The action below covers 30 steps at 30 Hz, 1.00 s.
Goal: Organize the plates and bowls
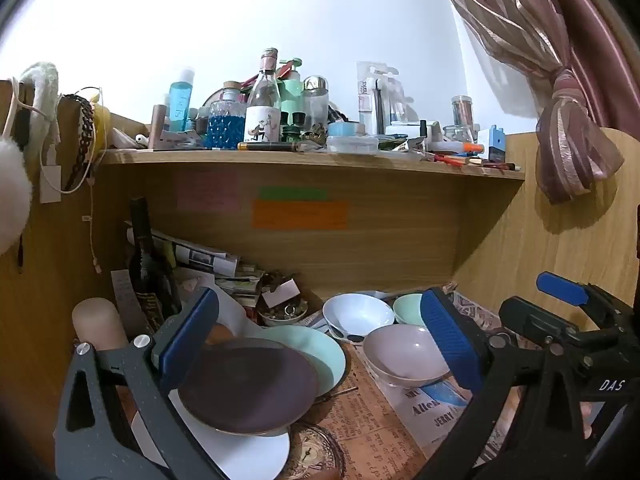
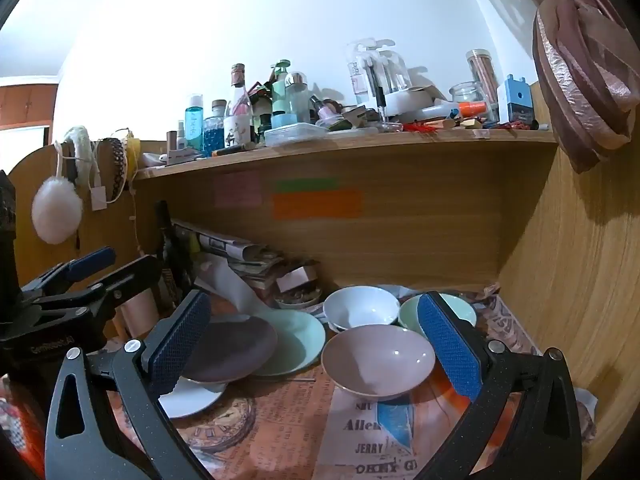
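On a newspaper-covered desk lie a dark purple plate (image 1: 248,388) (image 2: 228,354) resting over a white plate (image 1: 248,456) (image 2: 188,400) and a mint plate (image 1: 320,352) (image 2: 296,344). To their right stand a pink bowl (image 1: 404,354) (image 2: 378,360), a white bowl (image 1: 358,314) (image 2: 360,306) and a mint bowl (image 1: 408,308) (image 2: 460,308). My left gripper (image 1: 320,344) is open above the purple plate, empty. My right gripper (image 2: 316,354) is open, its fingers on either side of the pink bowl and apart from it.
A wooden shelf (image 1: 312,158) crowded with bottles and jars runs overhead. A dark wine bottle (image 1: 146,264), stacked papers (image 2: 240,252) and a small dish of trinkets (image 1: 282,314) fill the back left. Wooden walls (image 2: 568,280) close in both sides. A curtain (image 1: 572,140) hangs at right.
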Each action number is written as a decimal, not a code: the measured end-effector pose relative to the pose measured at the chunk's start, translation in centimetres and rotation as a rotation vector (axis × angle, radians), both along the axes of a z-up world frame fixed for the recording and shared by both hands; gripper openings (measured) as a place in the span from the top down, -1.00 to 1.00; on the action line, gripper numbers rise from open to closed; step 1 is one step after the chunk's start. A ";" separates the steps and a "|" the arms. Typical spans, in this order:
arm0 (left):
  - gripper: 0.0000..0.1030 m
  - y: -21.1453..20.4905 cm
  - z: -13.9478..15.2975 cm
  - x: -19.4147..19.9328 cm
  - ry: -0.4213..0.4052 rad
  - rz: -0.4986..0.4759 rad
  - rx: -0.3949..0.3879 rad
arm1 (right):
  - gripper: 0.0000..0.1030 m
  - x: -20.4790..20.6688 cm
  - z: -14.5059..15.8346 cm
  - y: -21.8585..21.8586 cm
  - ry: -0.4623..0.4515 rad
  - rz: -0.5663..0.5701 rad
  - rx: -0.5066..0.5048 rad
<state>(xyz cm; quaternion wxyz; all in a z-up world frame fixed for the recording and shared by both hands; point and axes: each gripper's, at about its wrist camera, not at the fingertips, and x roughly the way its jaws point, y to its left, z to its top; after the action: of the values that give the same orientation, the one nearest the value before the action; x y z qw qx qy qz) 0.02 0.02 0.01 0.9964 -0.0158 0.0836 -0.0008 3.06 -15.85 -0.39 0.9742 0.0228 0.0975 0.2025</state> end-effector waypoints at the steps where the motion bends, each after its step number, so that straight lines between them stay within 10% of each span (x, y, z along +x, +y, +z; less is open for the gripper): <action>1: -0.99 0.0 0.0 0.0 -0.001 0.004 -0.003 | -1.00 0.0 0.0 0.0 -0.002 0.002 -0.001; 30: -0.99 0.2 -0.4 -0.5 -0.022 -0.005 -0.006 | -1.00 0.3 0.0 -0.1 0.005 0.005 0.013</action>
<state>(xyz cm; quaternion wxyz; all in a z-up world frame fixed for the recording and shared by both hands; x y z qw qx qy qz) -0.46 0.25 -0.40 0.9972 -0.0187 0.0726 -0.0036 3.35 -15.99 -0.35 0.9733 0.0293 0.0987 0.2053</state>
